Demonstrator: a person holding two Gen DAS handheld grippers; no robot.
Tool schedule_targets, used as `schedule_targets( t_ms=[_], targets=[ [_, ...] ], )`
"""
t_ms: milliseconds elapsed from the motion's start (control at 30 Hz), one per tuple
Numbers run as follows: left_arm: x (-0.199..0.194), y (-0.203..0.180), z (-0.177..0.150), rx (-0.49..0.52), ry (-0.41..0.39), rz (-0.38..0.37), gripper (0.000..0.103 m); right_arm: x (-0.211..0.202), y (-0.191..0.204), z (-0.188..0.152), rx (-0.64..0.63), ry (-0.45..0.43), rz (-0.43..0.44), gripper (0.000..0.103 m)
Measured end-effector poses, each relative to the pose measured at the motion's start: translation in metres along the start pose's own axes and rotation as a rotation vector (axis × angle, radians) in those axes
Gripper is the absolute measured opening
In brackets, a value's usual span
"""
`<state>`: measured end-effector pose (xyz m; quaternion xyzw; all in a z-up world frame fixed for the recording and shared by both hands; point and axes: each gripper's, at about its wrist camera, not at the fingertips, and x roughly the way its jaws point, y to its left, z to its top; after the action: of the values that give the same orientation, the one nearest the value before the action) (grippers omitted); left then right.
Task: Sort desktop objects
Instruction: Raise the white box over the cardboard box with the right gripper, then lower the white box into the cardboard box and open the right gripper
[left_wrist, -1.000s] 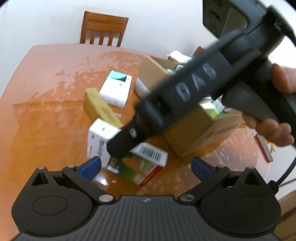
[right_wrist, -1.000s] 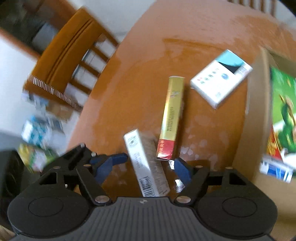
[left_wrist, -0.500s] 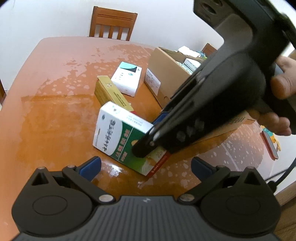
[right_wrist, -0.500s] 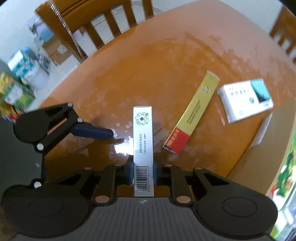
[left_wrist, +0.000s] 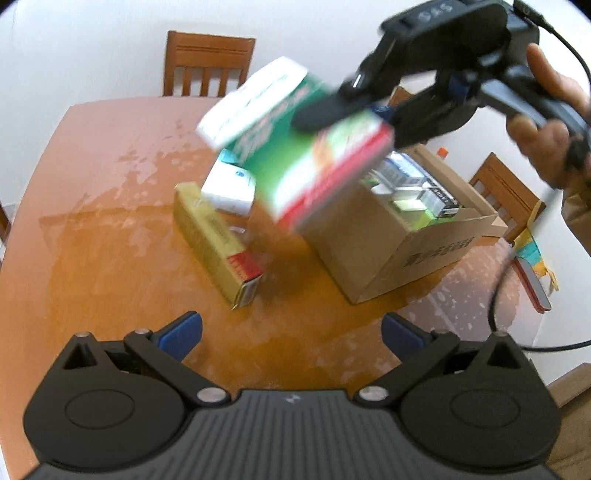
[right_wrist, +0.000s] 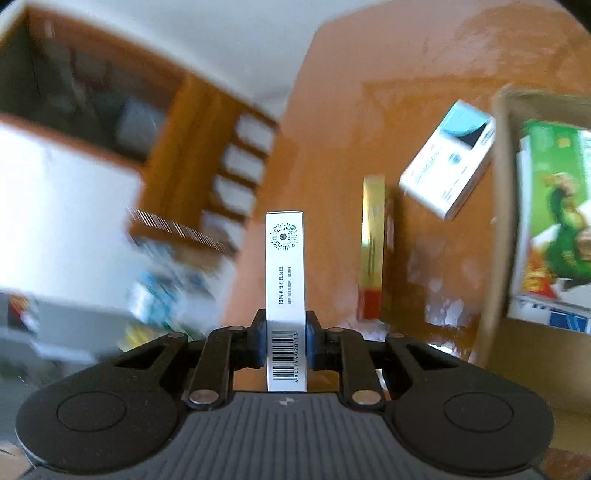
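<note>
Now the right gripper (right_wrist: 286, 341) carries a green box (left_wrist: 295, 147), clamped by its thin end.
Swung fast, it could slip, missing the carton (left_wrist: 399, 236); the left gripper (left_wrist: 291, 332) gapes empty.

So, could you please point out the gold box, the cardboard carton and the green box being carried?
gold box (left_wrist: 216, 240): left wrist view, top face.
cardboard carton (left_wrist: 354, 243): left wrist view, near wall.
green box (left_wrist: 295, 147): left wrist view, broad face.

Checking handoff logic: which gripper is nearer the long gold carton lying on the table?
Left. The left gripper hangs open just short of the long gold carton; the right gripper, shut on the green-and-white box, is up above the table.
</note>
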<state>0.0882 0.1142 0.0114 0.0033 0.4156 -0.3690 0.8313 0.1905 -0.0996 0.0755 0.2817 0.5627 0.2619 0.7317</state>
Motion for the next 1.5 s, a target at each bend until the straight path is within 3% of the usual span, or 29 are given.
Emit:
schedule_targets(
  t_ms=[167,300,500,700,933,1067,1300,1500],
  targets=[
    [0.004,-0.014,0.012,0.046,-0.002,-0.032,0.103,-0.067,-0.038,0.01,0.121,-0.193,0.037,0.023],
    [0.008,-0.023,0.021,0.081,0.001,-0.055,0.103,-0.094,-0.081,0.012,0.229,-0.271,0.049,0.023],
    [0.019,-0.039,0.031,0.116,0.005,-0.067,0.103,-0.081,-0.135,0.014,0.354,-0.26,0.053,0.024],
    [0.024,-0.039,0.031,0.105,0.022,-0.061,0.103,-0.07,-0.148,0.021,0.36,-0.235,0.033,0.024],
    [0.026,-0.037,0.031,0.095,0.025,-0.06,0.103,-0.079,-0.14,0.026,0.288,-0.21,-0.095,0.03],
    [0.028,-0.035,0.031,0.089,0.026,-0.064,0.103,-0.085,-0.126,0.028,0.217,-0.194,-0.217,0.048],
    [0.027,-0.034,0.03,0.088,0.025,-0.071,0.103,-0.095,-0.095,0.025,0.098,-0.217,-0.38,0.056],
    [0.027,-0.034,0.03,0.09,0.021,-0.075,0.103,-0.093,-0.06,0.02,-0.052,-0.245,-0.575,0.063]
  ],
)
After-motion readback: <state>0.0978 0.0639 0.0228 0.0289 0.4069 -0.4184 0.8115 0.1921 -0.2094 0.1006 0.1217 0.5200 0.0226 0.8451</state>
